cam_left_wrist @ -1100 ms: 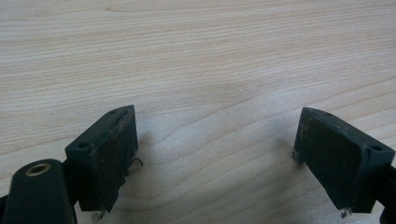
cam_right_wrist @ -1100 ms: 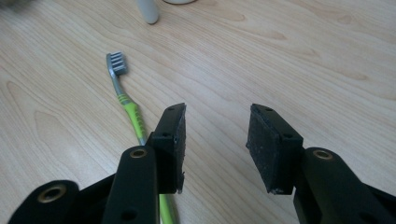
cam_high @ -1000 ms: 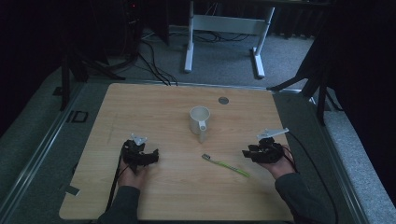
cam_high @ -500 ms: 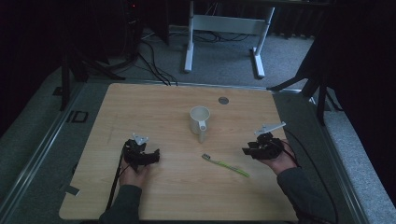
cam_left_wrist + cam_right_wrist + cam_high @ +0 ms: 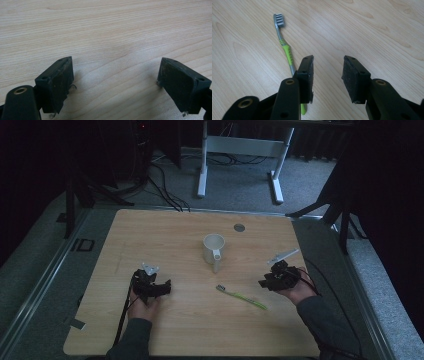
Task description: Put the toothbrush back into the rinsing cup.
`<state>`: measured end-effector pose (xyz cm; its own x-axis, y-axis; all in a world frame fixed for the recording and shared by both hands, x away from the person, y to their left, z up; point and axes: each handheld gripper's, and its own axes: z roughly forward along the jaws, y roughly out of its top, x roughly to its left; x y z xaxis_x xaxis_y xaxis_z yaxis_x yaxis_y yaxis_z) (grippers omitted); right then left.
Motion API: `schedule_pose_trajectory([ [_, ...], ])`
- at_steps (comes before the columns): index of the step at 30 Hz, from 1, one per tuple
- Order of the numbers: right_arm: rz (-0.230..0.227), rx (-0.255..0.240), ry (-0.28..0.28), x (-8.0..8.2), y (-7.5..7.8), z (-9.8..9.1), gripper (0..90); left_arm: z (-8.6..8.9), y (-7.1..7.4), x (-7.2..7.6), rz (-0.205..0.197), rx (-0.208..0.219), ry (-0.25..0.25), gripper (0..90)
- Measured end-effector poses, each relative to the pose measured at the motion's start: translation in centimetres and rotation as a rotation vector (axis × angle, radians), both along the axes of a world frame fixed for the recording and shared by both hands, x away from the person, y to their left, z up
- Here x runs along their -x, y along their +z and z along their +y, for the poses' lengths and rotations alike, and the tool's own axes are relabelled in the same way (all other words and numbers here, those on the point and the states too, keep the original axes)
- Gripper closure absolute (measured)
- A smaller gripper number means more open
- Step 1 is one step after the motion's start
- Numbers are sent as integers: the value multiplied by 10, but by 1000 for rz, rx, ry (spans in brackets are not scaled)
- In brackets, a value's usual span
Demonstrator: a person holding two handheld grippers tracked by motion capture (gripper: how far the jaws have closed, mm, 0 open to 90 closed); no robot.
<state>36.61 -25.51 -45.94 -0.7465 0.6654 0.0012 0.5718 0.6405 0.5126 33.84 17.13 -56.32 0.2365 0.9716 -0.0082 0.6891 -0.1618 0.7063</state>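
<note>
A green and grey toothbrush [image 5: 241, 297] lies flat on the wooden table [image 5: 165, 235], bristle head toward the white mug [image 5: 214, 249]. In the right gripper view the toothbrush [image 5: 285, 50] runs past the outside of the left jaw and under it. My right gripper [image 5: 328, 58] is half open with bare wood between its pads. In the high view my right gripper [image 5: 266, 282] rests just right of the toothbrush's handle end. My left gripper [image 5: 161, 289] sits at the table's left, and in its own view the left gripper [image 5: 116, 61] is wide open over bare wood.
The mug stands upright near the table's middle, handle toward me. A small grey disc [image 5: 239, 227] is set in the tabletop behind it. Beyond the far edge stand a white desk frame [image 5: 240, 150] and cables on grey carpet.
My right gripper has edged slightly left, closer to the toothbrush handle. The left gripper, mug and toothbrush have stayed in place.
</note>
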Motion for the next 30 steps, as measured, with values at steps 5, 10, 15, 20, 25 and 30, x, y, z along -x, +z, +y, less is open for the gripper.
schedule_pose_trajectory([
  [5,10,46,35,-1,-1,8,606,0,0,0,0,0,0,139],
  [10,17,81,47,-2,-2,14,608,0,0,0,-1,0,1,139],
  [15,47,117,48,-6,-3,18,615,0,0,0,-2,2,1,139],
  [20,53,130,50,-9,0,19,619,-1,0,0,-2,1,-1,139],
  [25,54,143,60,-11,1,21,620,-1,0,0,-2,2,-3,139],
  [30,60,157,74,-14,1,25,618,-1,0,0,-1,2,-5,139],
])
